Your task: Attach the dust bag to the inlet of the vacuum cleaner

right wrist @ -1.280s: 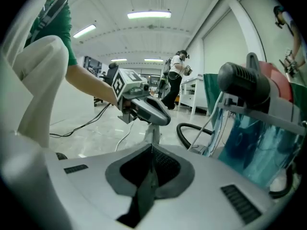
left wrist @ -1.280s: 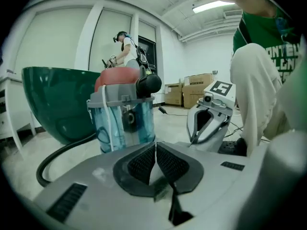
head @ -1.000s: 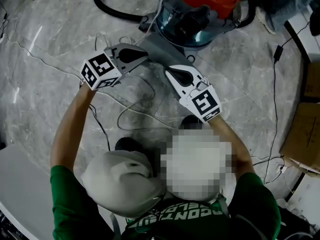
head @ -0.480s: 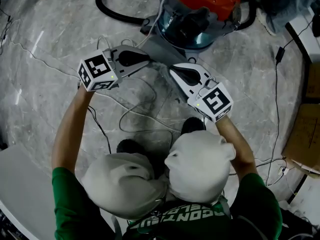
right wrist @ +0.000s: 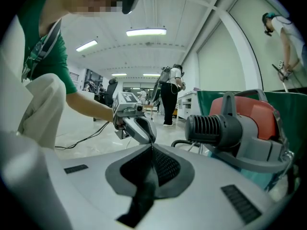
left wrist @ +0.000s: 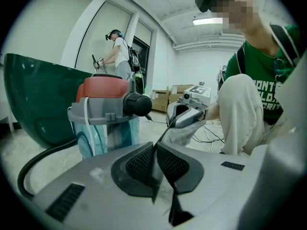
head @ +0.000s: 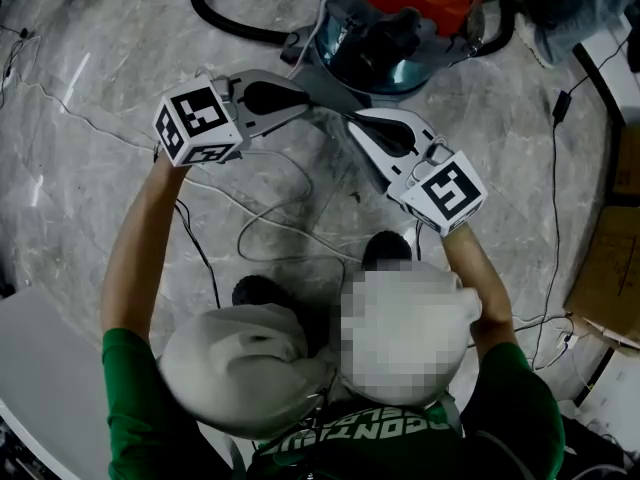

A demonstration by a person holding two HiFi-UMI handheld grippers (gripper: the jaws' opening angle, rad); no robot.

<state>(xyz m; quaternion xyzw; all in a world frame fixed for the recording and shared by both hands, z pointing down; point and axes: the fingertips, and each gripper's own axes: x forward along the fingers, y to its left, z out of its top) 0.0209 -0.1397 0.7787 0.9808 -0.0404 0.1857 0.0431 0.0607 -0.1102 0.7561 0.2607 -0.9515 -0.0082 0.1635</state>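
By the vacuum, left gripper and right gripper seemingly clamp the bag.

You are working in a large lab-like hall, over a polished marbled floor with loose cables trailing across it. Beyond your left tool, another person wearing headgear and a backpack is standing by white walls, with cardboard boxes stacked further back. Above your right tool, strip lights are glowing along a bare white ceiling.

The marble floor bears the vacuum cleaner, loose cables, black hose.
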